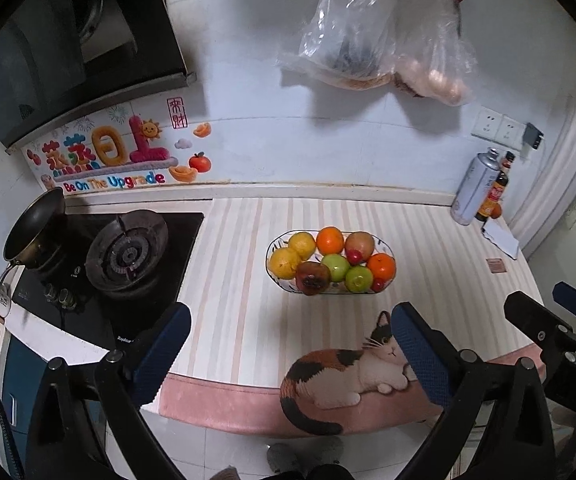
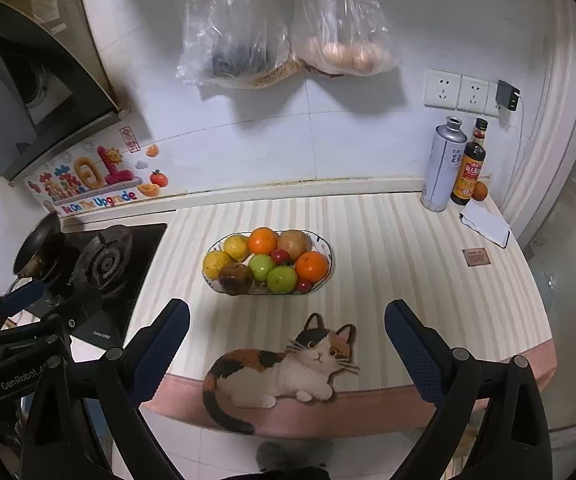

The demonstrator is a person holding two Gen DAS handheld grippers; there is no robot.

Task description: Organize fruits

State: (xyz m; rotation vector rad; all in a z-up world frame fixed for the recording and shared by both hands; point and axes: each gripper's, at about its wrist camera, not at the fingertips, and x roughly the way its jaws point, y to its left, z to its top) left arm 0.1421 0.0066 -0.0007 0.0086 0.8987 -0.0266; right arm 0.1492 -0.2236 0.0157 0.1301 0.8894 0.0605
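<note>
An oval glass bowl (image 1: 279,283) (image 2: 327,249) stands on the striped counter mat, filled with fruit: two oranges (image 1: 330,241) (image 2: 263,241), two lemons (image 1: 284,262) (image 2: 216,263), two green apples (image 1: 359,278) (image 2: 282,279), a mango (image 1: 359,245) (image 2: 293,243), a dark brown fruit (image 1: 312,277) (image 2: 236,276) and small red fruits (image 1: 353,257) (image 2: 280,256). My left gripper (image 1: 289,320) is open and empty, near the counter's front edge, short of the bowl. My right gripper (image 2: 286,318) is open and empty, also in front of the bowl. Each gripper shows at the edge of the other's view.
A gas stove (image 1: 128,254) (image 2: 104,260) with a small pan (image 1: 34,230) is on the left. A metal can (image 2: 443,164), sauce bottles (image 2: 467,174), an egg (image 2: 479,191), a white cloth (image 2: 485,222) and a small card (image 2: 475,257) sit at the back right. Plastic bags (image 2: 284,32) hang on the wall. The mat has a cat picture (image 2: 284,364).
</note>
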